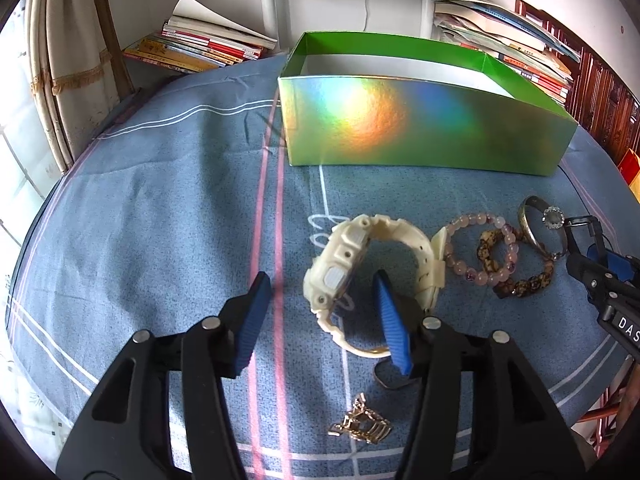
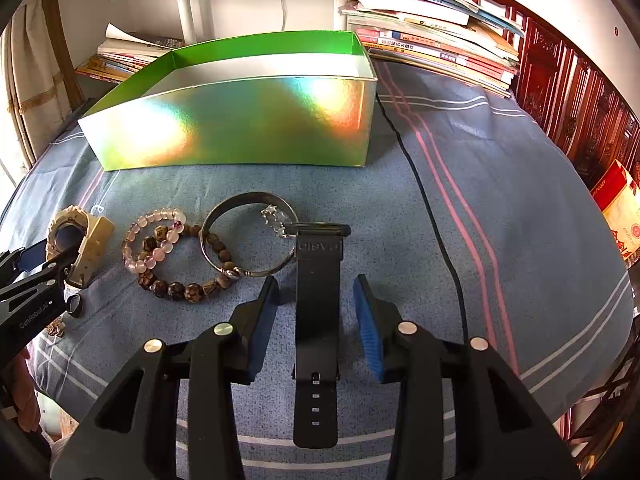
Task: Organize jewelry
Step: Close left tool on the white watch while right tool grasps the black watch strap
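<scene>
A shiny green box (image 1: 424,128) stands open at the back of the blue cloth; it also shows in the right wrist view (image 2: 240,128). A cream watch (image 1: 352,264) lies on its side. My left gripper (image 1: 322,292) is open, its jaws astride the watch body. Pink (image 1: 476,248) and brown (image 1: 520,272) bead bracelets and a metal bangle (image 1: 536,228) lie to its right. My right gripper (image 2: 316,296) is open, its jaws either side of a black watch strap (image 2: 318,320). The bangle (image 2: 248,236) and the beads (image 2: 156,240) lie ahead on the left.
A gold chain piece (image 1: 360,424) lies under my left gripper. A small dark ring (image 2: 74,304) lies by the watch. Stacks of books (image 2: 432,44) stand behind the box, and a black cable (image 2: 432,208) runs across the cloth. A red packet (image 2: 620,212) lies at the right edge.
</scene>
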